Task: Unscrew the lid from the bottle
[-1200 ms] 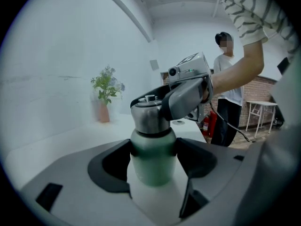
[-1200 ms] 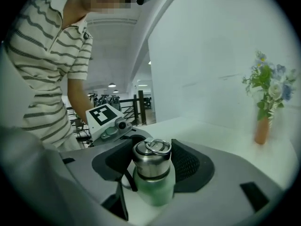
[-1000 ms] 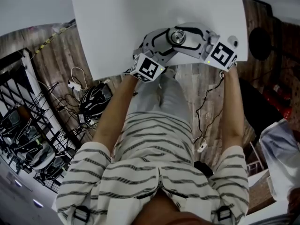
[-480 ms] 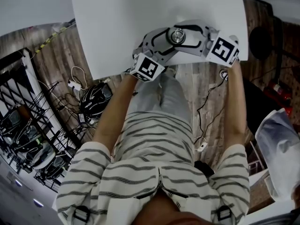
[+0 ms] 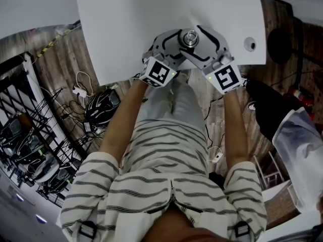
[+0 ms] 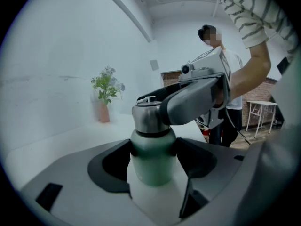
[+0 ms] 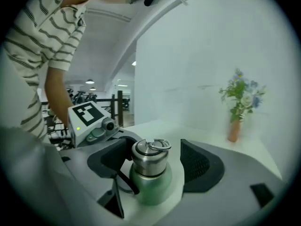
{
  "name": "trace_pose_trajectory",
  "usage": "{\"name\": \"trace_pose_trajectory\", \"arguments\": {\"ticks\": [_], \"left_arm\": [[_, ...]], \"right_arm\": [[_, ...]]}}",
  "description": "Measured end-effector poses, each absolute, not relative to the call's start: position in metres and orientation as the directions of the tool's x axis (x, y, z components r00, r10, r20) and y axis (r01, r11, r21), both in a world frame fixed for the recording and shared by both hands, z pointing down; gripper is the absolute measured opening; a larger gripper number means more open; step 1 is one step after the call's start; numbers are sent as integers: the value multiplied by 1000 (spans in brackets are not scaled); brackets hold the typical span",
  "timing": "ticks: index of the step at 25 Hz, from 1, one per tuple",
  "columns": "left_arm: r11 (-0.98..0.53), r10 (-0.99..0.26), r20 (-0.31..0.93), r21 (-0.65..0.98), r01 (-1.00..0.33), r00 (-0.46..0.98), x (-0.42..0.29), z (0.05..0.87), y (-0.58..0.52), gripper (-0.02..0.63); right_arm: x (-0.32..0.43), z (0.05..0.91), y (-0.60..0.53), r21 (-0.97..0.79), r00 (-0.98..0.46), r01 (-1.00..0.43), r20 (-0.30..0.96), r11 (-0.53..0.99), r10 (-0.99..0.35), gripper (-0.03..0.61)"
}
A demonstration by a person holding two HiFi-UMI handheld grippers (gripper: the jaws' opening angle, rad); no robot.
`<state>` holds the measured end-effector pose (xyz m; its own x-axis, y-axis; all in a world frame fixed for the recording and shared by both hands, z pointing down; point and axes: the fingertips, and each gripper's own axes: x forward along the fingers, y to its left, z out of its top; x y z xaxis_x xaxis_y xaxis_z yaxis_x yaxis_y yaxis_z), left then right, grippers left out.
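A green bottle (image 6: 153, 168) with a steel lid (image 7: 148, 160) that bears a ring stands near the front edge of the white table (image 5: 131, 29). In the head view the lid (image 5: 190, 37) shows from above, between both grippers. My left gripper (image 6: 153, 152) is shut on the bottle's green body, with a pad pressed on each side. My right gripper (image 7: 156, 164) reaches in at lid height. Its jaws have just been opening and stand either side of the lid, and the right pad (image 7: 196, 166) is clearly apart from it.
A vase of flowers (image 7: 237, 105) stands at the table's far side by the wall. A small round grey thing (image 5: 249, 44) lies on the table to the right. Another person (image 6: 221, 79) stands beyond the table. Cables and a helmet (image 5: 101, 107) lie on the floor at left.
My right gripper has swung from the bottle's right side round toward the table's near edge, and its jaws have come off the lid. The left gripper and the bottle have stayed put.
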<state>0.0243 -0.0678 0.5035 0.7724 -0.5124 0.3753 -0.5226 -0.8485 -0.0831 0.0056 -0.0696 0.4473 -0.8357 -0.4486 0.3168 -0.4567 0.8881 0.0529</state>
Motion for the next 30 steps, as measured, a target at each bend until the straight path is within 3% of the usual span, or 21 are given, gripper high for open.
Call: {"name": "trace_pose_trajectory", "arguments": {"ticks": [6,10,18,30], "left_arm": [[-845,-518,374,-86,-528,769,24,503,-69,308],[-843,-521,371,-84,-531,769,24,502,-68,308],[-843,-520,375,-79,-532,768,26,504,-66,308],[-845,-518,366,-79,-529,773,25,503,-68,308]], "right_arm": [[9,442,-75,-26,-670,-729,233,684,-705,310],[12,445,-81,-32,-550,-827,248,561,-797,315],[9,457,-82,4,-474,-867,302,499,-827,267],[4,457,-79,-7,-653,-728,315,686,-689,267]]}}
